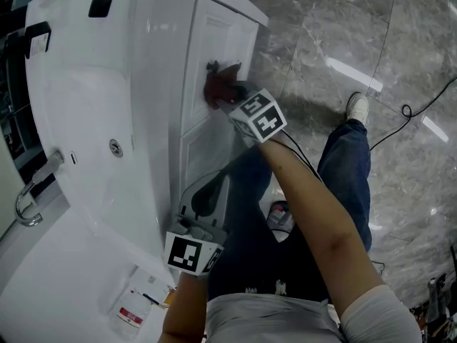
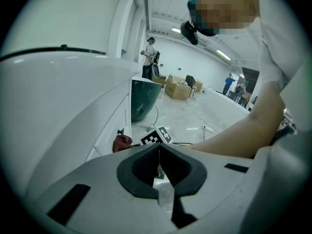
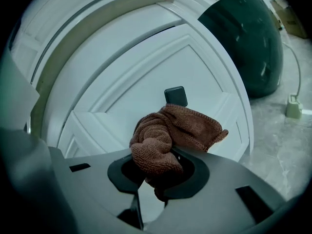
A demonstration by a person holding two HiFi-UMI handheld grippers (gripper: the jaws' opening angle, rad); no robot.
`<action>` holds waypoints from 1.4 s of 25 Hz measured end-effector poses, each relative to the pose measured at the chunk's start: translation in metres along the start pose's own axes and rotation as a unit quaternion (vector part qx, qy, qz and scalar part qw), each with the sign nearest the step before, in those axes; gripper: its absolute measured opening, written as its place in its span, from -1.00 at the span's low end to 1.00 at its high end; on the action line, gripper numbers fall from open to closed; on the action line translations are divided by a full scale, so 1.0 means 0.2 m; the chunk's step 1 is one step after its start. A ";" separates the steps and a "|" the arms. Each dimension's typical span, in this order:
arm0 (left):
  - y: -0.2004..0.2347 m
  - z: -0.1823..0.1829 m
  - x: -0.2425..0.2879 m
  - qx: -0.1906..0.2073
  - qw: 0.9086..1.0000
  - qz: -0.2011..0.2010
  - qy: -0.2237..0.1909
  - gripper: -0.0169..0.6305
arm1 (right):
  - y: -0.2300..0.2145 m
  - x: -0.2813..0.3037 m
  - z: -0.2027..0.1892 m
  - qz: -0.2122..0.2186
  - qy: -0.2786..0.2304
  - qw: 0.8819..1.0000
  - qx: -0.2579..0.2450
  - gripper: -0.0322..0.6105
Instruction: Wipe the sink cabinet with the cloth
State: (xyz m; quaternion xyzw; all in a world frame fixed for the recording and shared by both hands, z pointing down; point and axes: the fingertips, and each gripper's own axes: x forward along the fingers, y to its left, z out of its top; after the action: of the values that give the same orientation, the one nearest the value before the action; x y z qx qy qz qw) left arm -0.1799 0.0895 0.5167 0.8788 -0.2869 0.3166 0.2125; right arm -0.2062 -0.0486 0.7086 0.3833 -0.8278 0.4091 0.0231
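Note:
A white sink cabinet (image 1: 207, 70) stands under the white basin (image 1: 86, 120). My right gripper (image 1: 227, 104) is shut on a reddish-brown cloth (image 1: 218, 86) and holds it against the panelled door, just below the dark door knob (image 3: 175, 96). In the right gripper view the cloth (image 3: 168, 135) bunches out of the jaws onto the door panel (image 3: 146, 82). My left gripper (image 1: 191, 231) hangs low beside the cabinet's lower panel, its jaws closed with nothing between them. From the left gripper view the cloth (image 2: 122, 142) shows far off at the door.
A chrome tap (image 1: 32, 191) and drain (image 1: 115, 147) sit in the basin. A dark green tub (image 3: 248, 38) stands beyond the cabinet on the marble floor (image 1: 357, 41), with a cable (image 1: 418, 106) nearby. The person's legs (image 1: 343, 170) stand close to the cabinet. People and boxes (image 2: 178, 88) are far behind.

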 end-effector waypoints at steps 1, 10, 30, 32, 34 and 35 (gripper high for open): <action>0.01 0.00 0.00 0.002 1.000 0.002 0.000 -0.91 | -0.01 0.01 0.00 0.001 0.002 1.000 -0.001 -0.62; 0.03 0.04 0.07 0.002 1.000 0.012 -0.008 -0.91 | -0.13 0.02 0.04 -0.001 0.025 0.999 -0.034 -0.62; 0.02 0.17 0.28 0.008 0.998 0.055 -0.004 -0.91 | -0.52 -0.05 0.51 -0.002 -0.007 0.999 -0.052 -0.62; 0.01 0.18 0.31 0.000 0.998 0.057 -0.004 -0.91 | -0.51 -0.05 0.50 0.008 -0.004 0.999 -0.048 -0.62; 0.00 0.21 0.34 -0.008 0.998 0.058 -0.003 -0.91 | -0.51 -0.04 0.50 0.015 0.000 0.999 -0.050 -0.62; 0.00 0.22 0.36 -0.011 0.998 0.059 -0.002 -0.91 | -0.51 -0.04 0.50 0.016 0.002 0.999 -0.051 -0.62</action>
State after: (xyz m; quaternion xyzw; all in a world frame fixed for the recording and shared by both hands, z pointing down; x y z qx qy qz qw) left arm -0.1153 0.0388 0.5344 0.8587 -0.3417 0.3239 0.2025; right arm -0.1065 -0.1509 0.7066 0.3678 -0.8535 0.3673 0.0381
